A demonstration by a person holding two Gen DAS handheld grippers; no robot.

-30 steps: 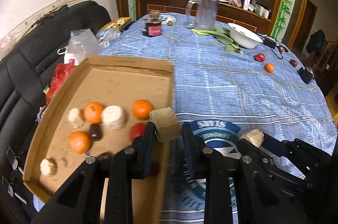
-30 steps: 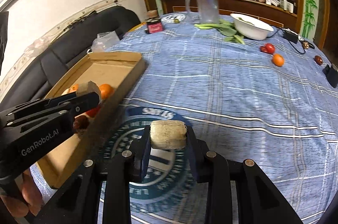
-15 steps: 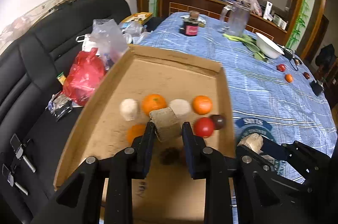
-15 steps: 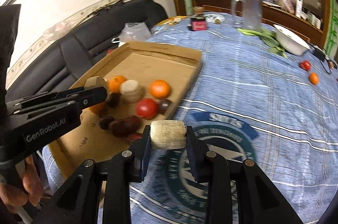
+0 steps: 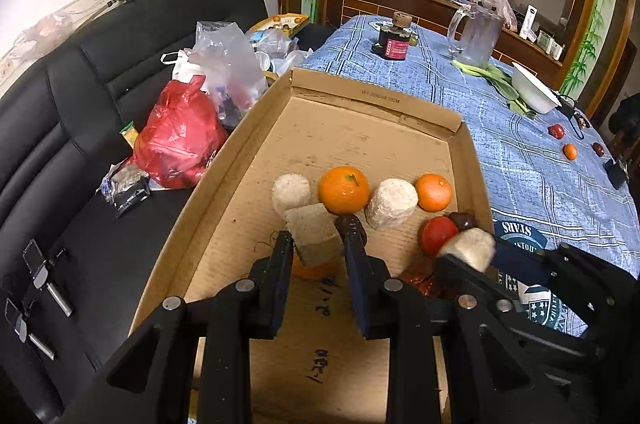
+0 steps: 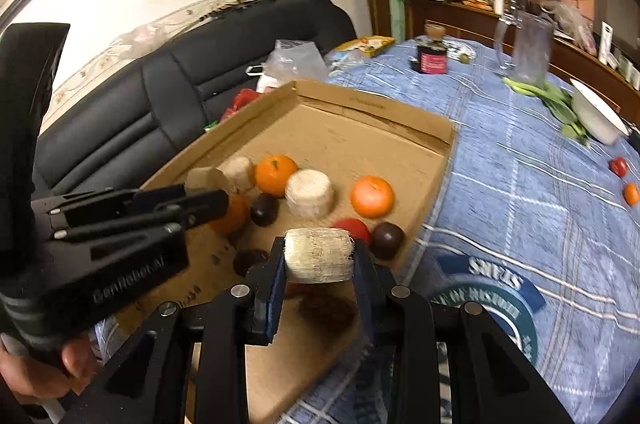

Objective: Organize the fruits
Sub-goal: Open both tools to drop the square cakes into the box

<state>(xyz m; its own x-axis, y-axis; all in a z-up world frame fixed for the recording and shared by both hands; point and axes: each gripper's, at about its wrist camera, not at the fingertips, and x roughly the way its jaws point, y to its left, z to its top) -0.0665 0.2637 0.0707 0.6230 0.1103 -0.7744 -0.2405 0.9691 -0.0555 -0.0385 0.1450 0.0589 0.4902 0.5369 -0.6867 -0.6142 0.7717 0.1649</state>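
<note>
The left gripper [image 5: 316, 244] is clamped on a tan block [image 5: 314, 234], low in the frame's centre, above the cardboard tray [image 5: 360, 128]. The right gripper [image 6: 318, 256] clamps a pale cylinder [image 6: 318, 254], long axis across its fingers, over the tray's near right edge.

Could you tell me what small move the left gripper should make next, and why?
Probably lower a little and open over the bare cardboard. The left gripper is shut on a tan block and hangs over the box, just in front of the fruit row, with an orange and a pale piece right behind it. Free floor lies to its left.
</note>
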